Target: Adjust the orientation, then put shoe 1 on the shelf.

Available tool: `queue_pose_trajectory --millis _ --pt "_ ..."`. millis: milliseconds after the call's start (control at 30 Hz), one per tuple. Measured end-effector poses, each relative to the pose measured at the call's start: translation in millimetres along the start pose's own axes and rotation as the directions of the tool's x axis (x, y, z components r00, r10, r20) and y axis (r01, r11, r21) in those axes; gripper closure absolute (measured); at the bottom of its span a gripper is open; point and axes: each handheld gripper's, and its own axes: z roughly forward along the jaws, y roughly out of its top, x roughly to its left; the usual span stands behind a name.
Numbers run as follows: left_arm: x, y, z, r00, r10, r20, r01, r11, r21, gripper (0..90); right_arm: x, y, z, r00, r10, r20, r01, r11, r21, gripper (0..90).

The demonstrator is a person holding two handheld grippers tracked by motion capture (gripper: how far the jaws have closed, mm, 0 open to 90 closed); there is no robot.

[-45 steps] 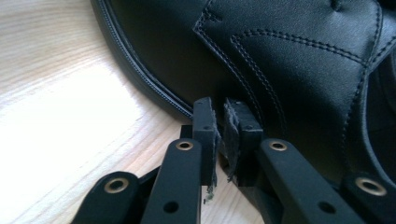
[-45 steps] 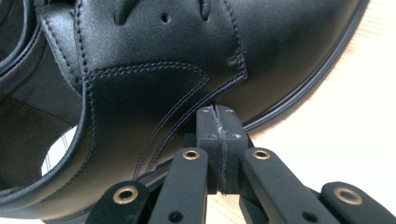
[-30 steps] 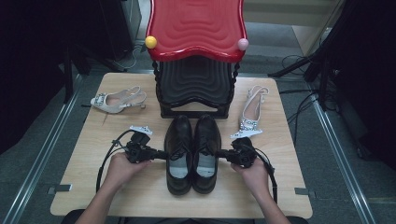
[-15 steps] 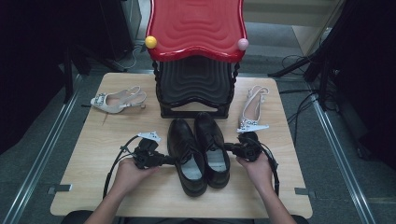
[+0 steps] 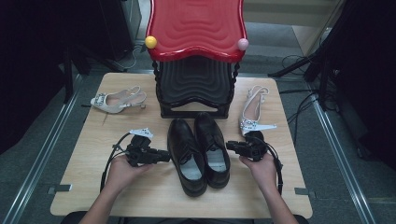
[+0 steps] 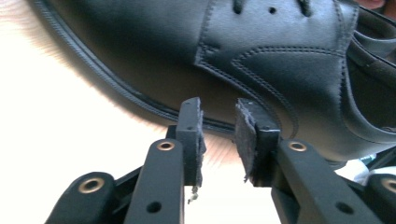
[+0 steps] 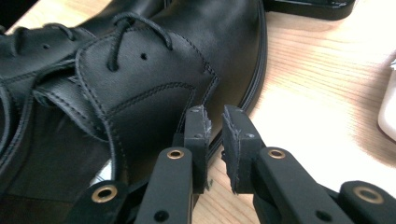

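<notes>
We are holding the left gripper (image 5: pixel 164 156) and right gripper (image 5: pixel 230 146) on either side of the black shoes (image 5: pixel 198 151), which are standing lower centre of the high view; both sets of jaws have just been opening, released, with nothing between them.

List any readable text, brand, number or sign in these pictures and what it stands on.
None can be read. The black shoes show plain leather, stitching and laces with no mark, and their insoles are too small to tell. The white shoes, the red stool and the table carry no lettering.
</notes>
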Motion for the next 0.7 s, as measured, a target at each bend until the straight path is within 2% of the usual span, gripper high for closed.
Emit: queue_pose_trajectory --millis 200,467,700 --pt "1.8 0.1 -4.2 0.9994 0.009 -0.033 -0.009 0.9999 -0.008 59.9 1.1 1.5 -7.8 0.9999 0.004 -0.011 -0.004 1.000 -0.012 77.0" --pt "4.4 1.5 -10.0 0.9965 0.027 -0.079 -0.028 0.9996 -0.010 51.4 9.3 7.6 -18.7 0.9995 -0.019 -0.024 0.018 0.999 -0.038 74.7" --pt "7.0 2.6 -12.6 0.9969 0.011 -0.079 -0.012 0.9998 -0.017 46.1 25.1 12.4 -29.2 0.9977 -0.047 -0.049 0.045 0.998 -0.045 72.1"
